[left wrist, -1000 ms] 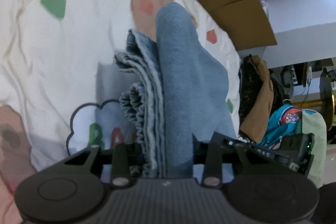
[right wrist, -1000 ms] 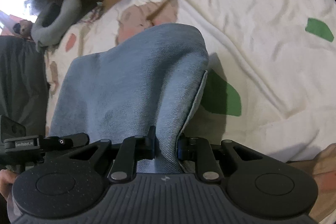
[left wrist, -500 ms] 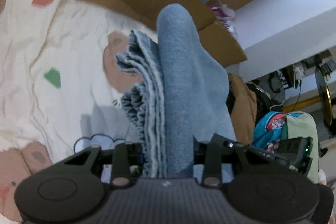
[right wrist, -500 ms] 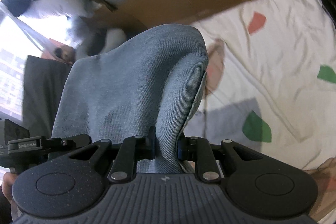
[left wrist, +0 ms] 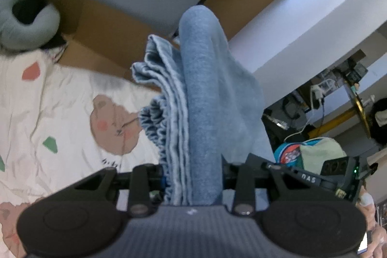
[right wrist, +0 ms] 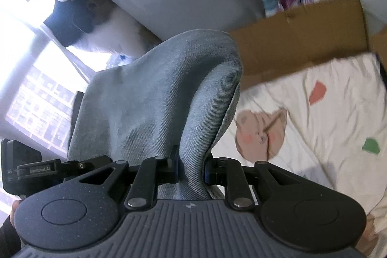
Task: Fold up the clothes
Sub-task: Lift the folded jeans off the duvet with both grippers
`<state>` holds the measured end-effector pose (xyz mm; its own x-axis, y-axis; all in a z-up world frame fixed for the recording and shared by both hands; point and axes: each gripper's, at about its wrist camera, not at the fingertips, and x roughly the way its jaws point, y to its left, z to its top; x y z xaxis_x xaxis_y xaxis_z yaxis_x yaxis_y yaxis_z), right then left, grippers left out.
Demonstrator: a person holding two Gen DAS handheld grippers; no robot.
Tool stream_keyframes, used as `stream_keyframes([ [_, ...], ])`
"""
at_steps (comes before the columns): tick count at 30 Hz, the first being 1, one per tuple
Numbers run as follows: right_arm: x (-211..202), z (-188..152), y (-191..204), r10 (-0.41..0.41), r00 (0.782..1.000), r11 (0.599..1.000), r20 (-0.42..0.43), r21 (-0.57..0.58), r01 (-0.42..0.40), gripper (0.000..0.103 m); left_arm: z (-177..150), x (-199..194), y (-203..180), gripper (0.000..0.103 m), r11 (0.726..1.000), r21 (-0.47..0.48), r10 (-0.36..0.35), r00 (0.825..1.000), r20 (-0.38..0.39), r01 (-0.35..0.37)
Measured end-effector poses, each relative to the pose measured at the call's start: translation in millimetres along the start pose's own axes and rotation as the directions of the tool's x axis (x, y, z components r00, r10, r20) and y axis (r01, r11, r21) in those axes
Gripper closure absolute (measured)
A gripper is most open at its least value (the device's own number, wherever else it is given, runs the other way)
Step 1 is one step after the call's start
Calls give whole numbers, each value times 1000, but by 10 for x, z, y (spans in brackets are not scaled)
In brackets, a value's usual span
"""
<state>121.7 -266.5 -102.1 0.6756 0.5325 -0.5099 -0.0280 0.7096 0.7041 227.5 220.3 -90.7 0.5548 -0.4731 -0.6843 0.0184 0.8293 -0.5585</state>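
Above the bed (left wrist: pixel 60 98), I have the left gripper (left wrist: pixel 192 175) and right gripper (right wrist: pixel 191 171) both clamped on the folded blue denim garment (left wrist: pixel 200 88), lifted clear; folding looks done, setting it down remains.

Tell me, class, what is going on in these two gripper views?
A person is folding clothes with a hand-held gripper in each hand. The left gripper is shut on a thick stack of folded blue denim, and the right gripper is shut on another part of the same blue garment. Both hold it in the air above the patterned cream bedsheet, with cardboard boxes beyond the bed.
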Motion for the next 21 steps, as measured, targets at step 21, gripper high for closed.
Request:
stream_keyframes([
  [21,-1482,889,413,-45,994,994,96,-91,53,85,203,-171,-1224,65,993,27,-116,990,75,114],
])
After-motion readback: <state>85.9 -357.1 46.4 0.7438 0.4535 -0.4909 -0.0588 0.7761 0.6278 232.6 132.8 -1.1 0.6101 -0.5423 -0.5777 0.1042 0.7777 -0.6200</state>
